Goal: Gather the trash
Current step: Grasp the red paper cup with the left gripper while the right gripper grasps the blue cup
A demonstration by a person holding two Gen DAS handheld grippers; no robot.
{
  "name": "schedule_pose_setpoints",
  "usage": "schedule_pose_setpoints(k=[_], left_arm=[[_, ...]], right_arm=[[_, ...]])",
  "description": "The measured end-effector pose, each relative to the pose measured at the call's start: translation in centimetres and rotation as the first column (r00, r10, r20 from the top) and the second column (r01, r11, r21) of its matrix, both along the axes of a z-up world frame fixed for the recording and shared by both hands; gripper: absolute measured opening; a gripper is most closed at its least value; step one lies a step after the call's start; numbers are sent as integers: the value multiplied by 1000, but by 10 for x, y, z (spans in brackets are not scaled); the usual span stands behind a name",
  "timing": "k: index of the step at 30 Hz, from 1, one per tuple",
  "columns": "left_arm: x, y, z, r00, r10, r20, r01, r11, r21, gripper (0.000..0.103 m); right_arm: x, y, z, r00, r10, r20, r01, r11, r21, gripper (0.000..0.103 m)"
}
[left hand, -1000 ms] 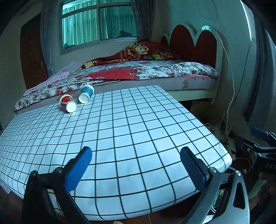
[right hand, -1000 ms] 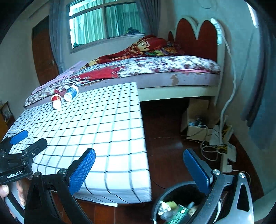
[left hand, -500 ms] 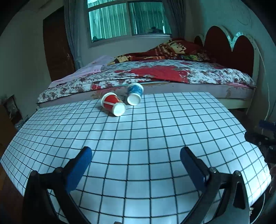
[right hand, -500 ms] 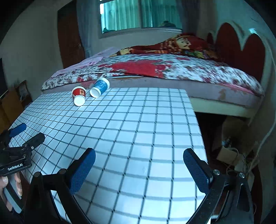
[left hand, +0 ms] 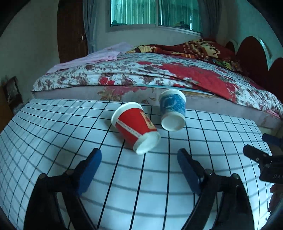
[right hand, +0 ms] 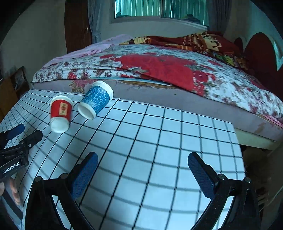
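Grid-patterned tablecloth before a floral-quilted bed, curtained window and dark wooden door behind

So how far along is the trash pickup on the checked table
Nothing looks collected yet. The red paper cup and the blue paper cup both lie tipped on the checked table. The left claw is closing, empty, just short of the red cup. The right claw is open, empty.
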State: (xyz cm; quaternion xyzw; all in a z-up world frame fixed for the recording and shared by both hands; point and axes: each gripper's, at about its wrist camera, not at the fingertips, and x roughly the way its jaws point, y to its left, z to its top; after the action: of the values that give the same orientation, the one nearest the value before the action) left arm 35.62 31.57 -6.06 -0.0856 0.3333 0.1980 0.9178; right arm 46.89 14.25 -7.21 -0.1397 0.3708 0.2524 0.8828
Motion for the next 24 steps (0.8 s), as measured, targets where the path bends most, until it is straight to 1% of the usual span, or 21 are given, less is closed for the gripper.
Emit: schedule_pose_setpoints(k=[3,11,12,13,15,16,17,20,22,24], left_arm=[[21,8,-9,1000,-1,-13,1,999,-35,85],[56,18,-15,1000,-9,-29,7,999,-50,85],[57,19,-15,999,-12,-32,10,998,-54,83],[59,21,-16,999,-14,-36,12,998,-54,79],[62,25,-18,999,-17,-50,15,998,-53,76],[61,27,-19,998,-22,-56,19,998,-54,72],[59,29,-19,998,-30,-56,27,998,-56,71],[51,40,-19,998,-52,-48,49,997,-63,66],[44,50,-19,997,-64,-39,61,996,-72,60],[37,60,-18,997,-69,-33,67,995,-69,58]], right_arm=[[17,19,-10,1000,17,-12,-17,1000,-13,102],[37,37,-24,999,36,-27,-37,999,-36,102],[37,38,-25,999,38,-28,-39,999,-38,102],[39,41,-26,999,40,-28,-41,998,-42,102],[38,45,-26,998,51,-30,-52,998,-43,102],[37,48,-27,998,55,-30,-56,997,-44,102],[36,51,-27,998,61,-31,-62,997,-44,102],[32,62,-27,996,85,-39,-86,996,-31,102],[29,73,-27,994,103,-48,-103,995,-16,102],[27,82,-25,991,121,-56,-121,993,4,102]])
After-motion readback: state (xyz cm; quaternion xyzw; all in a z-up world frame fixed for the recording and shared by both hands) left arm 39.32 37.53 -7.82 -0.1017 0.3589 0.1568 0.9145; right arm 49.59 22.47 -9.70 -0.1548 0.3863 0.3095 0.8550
